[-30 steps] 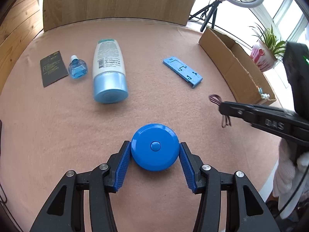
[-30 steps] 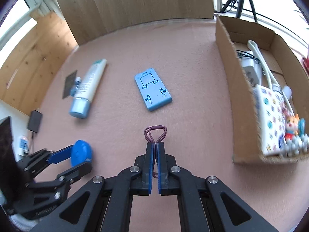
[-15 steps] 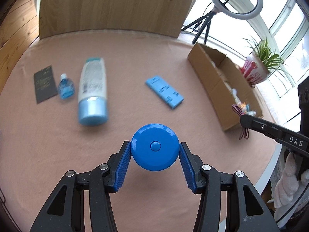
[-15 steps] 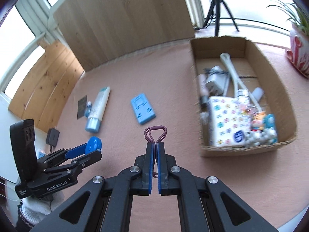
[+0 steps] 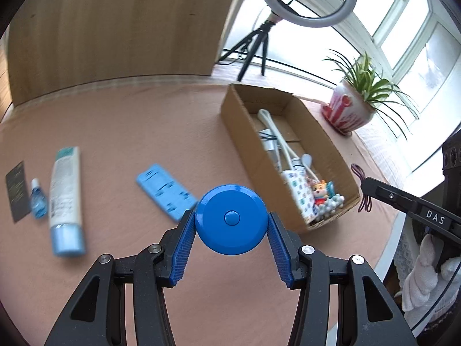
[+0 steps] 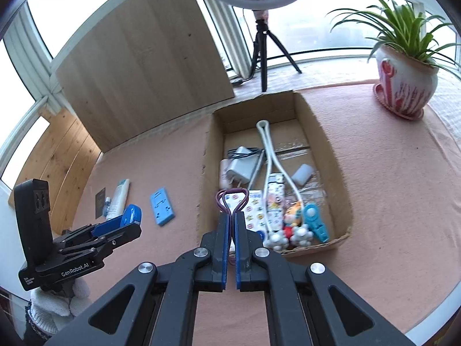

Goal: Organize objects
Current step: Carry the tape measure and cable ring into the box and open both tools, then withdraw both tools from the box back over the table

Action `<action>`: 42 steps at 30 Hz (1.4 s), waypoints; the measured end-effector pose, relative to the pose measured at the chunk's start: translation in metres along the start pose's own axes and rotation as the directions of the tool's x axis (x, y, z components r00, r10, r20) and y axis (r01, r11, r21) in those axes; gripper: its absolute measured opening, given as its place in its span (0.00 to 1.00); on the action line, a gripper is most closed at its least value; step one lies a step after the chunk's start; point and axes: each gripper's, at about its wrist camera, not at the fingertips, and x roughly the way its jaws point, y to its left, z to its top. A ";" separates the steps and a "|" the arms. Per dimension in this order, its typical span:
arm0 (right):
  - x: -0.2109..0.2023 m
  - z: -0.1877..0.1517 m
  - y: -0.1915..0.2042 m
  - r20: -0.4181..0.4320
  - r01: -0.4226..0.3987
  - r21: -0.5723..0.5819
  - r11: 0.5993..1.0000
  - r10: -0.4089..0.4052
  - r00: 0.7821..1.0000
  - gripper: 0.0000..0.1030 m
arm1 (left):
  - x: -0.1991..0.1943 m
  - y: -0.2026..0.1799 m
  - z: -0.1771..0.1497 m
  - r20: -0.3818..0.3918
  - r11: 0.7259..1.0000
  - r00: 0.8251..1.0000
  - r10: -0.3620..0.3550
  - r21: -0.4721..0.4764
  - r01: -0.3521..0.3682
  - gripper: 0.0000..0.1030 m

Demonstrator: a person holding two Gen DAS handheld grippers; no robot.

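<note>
Both grippers have been raised and swung toward the cardboard box [image 6: 340, 173] — the left gripper [image 5: 232, 232] is clamped on the blue tape measure [image 5: 231, 219], the right gripper [image 6: 232, 219] pinched shut on a maroon hair tie [image 6: 232, 199], now held above the box's near end. Drop-off appears imminent.

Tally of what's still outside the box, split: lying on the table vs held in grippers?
On the table: 4 (dark card, small blue bottle, white tube, blue flat stand)
Held: 2 (blue round case in left gripper, hair tie in right gripper)
Total: 6
</note>
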 end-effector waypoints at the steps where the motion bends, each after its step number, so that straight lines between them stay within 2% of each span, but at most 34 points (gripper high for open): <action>1: 0.000 0.001 -0.003 0.005 0.006 0.001 1.000 -0.006 1.000 0.03 | 0.004 -0.005 0.003 -0.002 1.000 1.000 -0.002 0.012 0.002 0.52; 11: 0.010 0.003 -0.028 0.011 0.009 0.038 0.999 -0.009 1.000 0.03 | 0.054 -0.065 0.067 -0.016 0.994 0.999 -0.045 0.100 0.047 0.52; 14: 0.013 0.003 -0.035 0.012 0.006 0.046 0.999 -0.007 1.000 0.03 | 0.076 -0.083 0.082 -0.027 0.992 0.999 -0.032 0.123 0.035 0.52; 21: 0.019 0.003 -0.048 0.002 -0.006 0.078 0.997 0.006 1.000 0.03 | 0.125 -0.107 0.099 -0.079 0.991 0.996 -0.032 0.130 0.042 0.52; 29: 0.022 0.003 -0.052 0.005 -0.013 0.090 0.996 0.013 1.000 0.03 | 0.157 -0.126 0.110 -0.090 0.990 0.996 -0.020 0.140 0.033 0.52; 31: 0.023 0.002 -0.054 0.006 -0.020 0.094 0.995 0.019 1.000 0.04 | 0.161 -0.126 0.112 -0.092 0.991 0.995 -0.049 0.122 0.060 0.52; 33: 0.021 0.000 -0.056 0.022 -0.042 0.102 0.994 0.040 0.999 0.07 | 0.164 -0.126 0.114 -0.109 0.992 0.992 -0.058 0.108 0.070 0.54; 34: 0.020 0.000 -0.057 0.022 -0.047 0.107 0.993 0.045 0.999 0.16 | 0.164 -0.126 0.114 -0.114 0.992 0.992 -0.059 0.106 0.071 0.57; 35: 0.020 0.000 -0.058 0.016 -0.050 0.114 0.992 0.048 0.999 0.36 | 0.163 -0.125 0.114 -0.112 0.992 0.992 -0.058 0.105 0.070 0.60; 37: 0.018 0.000 -0.059 0.035 -0.046 0.128 0.991 0.042 0.999 0.51 | 0.161 -0.123 0.114 -0.103 0.993 0.993 -0.049 0.100 0.060 0.61; 42: 0.017 0.000 -0.059 0.042 -0.046 0.134 0.990 0.040 0.998 0.51 | 0.152 -0.115 0.115 -0.097 0.995 0.994 -0.049 0.087 0.058 0.61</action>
